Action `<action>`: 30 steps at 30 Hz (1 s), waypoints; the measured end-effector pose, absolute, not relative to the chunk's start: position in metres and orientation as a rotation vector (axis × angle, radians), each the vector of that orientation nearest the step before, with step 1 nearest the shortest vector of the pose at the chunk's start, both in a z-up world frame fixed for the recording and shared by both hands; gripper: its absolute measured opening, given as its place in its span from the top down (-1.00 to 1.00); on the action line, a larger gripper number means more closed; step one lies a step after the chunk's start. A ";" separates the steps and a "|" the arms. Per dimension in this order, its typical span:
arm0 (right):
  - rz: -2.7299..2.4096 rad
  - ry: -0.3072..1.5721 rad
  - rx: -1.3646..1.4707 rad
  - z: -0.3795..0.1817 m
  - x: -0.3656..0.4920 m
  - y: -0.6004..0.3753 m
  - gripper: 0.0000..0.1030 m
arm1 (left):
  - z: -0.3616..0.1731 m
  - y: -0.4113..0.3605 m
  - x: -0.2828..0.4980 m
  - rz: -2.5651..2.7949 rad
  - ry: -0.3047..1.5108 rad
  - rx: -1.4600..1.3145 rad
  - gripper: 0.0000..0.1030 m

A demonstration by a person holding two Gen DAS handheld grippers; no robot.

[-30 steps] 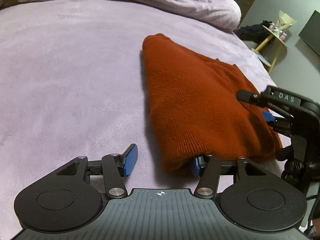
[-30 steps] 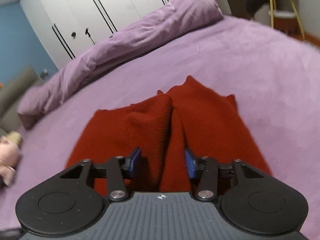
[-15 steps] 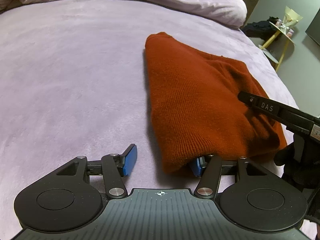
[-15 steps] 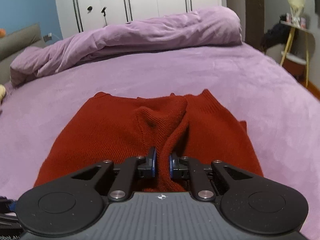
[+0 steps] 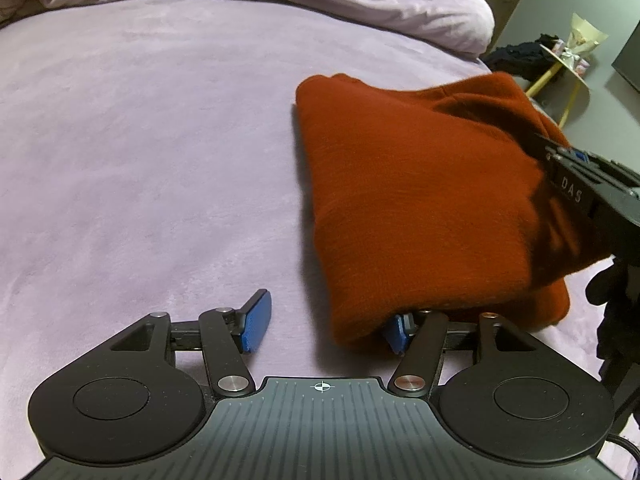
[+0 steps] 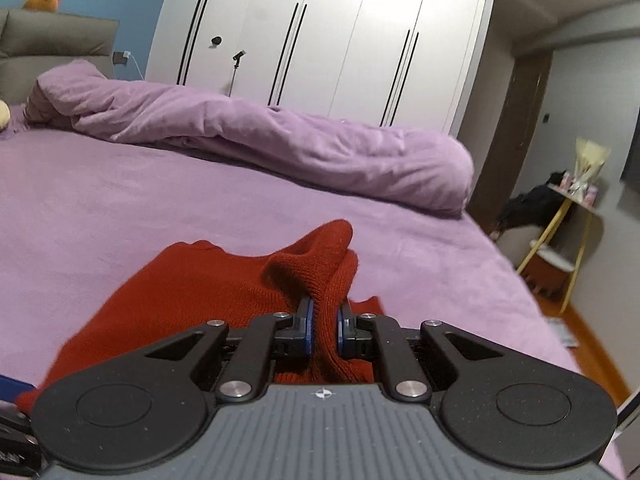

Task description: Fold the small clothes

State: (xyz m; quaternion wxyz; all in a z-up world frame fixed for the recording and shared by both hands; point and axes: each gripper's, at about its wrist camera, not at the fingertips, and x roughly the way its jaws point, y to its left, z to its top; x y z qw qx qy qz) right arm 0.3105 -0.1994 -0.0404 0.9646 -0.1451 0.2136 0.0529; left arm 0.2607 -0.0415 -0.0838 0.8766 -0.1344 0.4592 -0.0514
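Observation:
A rust-red knitted sweater [image 5: 420,184] lies folded on the purple bed. My left gripper [image 5: 326,326] is open at the sweater's near left corner; its right fingertip [image 5: 396,334] is tucked under the hem and its left fingertip [image 5: 256,320] rests on the bedsheet beside it. My right gripper [image 6: 324,326] is shut on a raised fold of the sweater [image 6: 320,276] and holds it up off the bed. The right gripper also shows at the right edge of the left wrist view [image 5: 580,184], pinching the cloth.
A rolled purple duvet [image 6: 280,148] lies across the far side of the bed [image 5: 120,140]. White wardrobe doors [image 6: 320,40] stand behind. A yellow-legged side table [image 6: 572,216] with dark clothes stands off the bed's right edge. A grey headboard [image 6: 52,38] is at far left.
My right gripper closed on a fold of the sweater and has lifted it, pulling the right side up. My left gripper has stayed open at the near corner.

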 end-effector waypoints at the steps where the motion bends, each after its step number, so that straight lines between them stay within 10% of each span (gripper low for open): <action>1: 0.098 0.431 -0.297 -0.041 0.312 -0.201 0.82 | -0.083 -0.042 0.261 -0.109 0.959 -0.279 -0.26; 15: 0.002 0.572 -0.192 -0.076 0.333 -0.255 0.78 | -0.085 -0.063 0.265 -0.132 0.987 -0.261 -0.31; 23: -0.047 0.664 0.304 -0.068 0.288 -0.336 0.14 | -0.087 -0.068 0.266 -0.119 0.983 -0.260 -0.31; 30: 0.104 0.724 0.658 -0.086 0.245 -0.358 0.14 | -0.085 -0.083 0.265 -0.087 0.984 -0.221 -0.21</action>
